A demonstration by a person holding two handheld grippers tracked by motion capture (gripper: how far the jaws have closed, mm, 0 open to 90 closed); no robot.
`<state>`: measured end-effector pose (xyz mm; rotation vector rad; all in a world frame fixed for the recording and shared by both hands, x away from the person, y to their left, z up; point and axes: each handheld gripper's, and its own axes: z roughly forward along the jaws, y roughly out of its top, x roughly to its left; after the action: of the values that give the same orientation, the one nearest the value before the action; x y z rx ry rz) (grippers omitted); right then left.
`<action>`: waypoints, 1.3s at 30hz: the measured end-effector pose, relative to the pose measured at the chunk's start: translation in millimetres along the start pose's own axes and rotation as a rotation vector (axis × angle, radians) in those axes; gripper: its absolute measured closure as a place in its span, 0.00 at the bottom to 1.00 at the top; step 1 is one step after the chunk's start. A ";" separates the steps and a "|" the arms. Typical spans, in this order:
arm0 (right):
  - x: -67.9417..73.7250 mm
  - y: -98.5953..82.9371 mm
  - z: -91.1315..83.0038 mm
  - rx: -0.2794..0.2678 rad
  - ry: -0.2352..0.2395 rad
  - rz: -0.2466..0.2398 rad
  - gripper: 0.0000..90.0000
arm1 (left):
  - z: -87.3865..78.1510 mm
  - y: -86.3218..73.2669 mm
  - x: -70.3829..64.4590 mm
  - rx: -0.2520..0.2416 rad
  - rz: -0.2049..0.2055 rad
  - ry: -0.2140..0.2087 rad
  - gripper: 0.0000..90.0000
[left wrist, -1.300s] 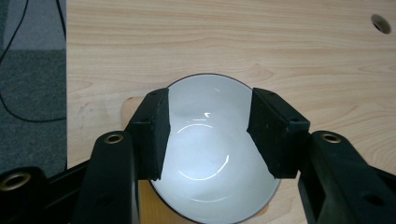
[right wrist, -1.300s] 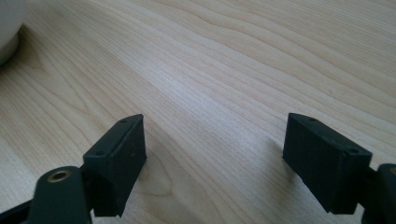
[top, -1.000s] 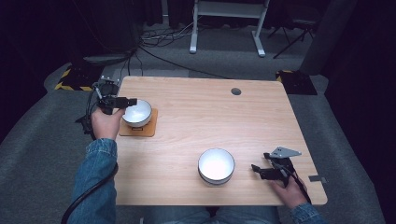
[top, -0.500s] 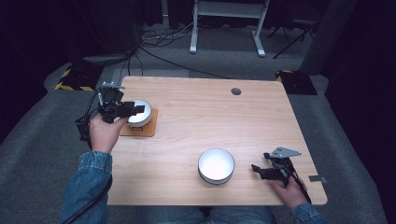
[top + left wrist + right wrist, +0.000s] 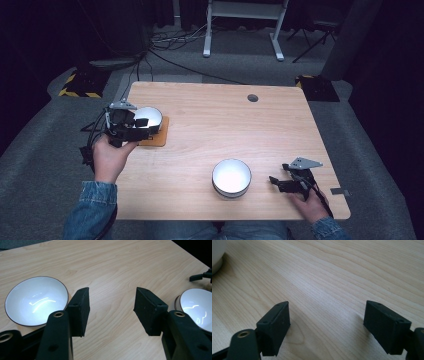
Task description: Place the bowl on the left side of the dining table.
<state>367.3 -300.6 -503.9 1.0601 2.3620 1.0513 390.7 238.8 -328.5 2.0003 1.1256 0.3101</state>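
Hiding bowl rim – left tool.

wooden table carrying a coaster, two white bowls

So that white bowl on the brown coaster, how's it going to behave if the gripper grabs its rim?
The bowl looks glazed and glossy, so it is probably rigid but slippery between the left gripper's open jaws. Its rounded sides may make it tilt, and it could slide off the coaster.
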 end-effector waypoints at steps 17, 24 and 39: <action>-0.1 0.0 0.0 0.000 0.000 -0.002 0.24 | 7.7 -33.4 -38.5 0.017 0.074 -0.063 0.50; -0.1 0.0 0.0 0.000 0.000 -0.002 0.24 | 13.8 -52.1 -47.6 0.031 0.076 -0.067 0.49; -0.1 -0.1 0.0 0.000 0.000 -0.002 0.24 | 41.1 -77.4 -56.5 0.159 0.109 -0.096 0.47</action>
<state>367.4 -300.6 -503.9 1.0579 2.3623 1.0503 334.1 193.7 -403.5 2.1967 1.0103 0.1819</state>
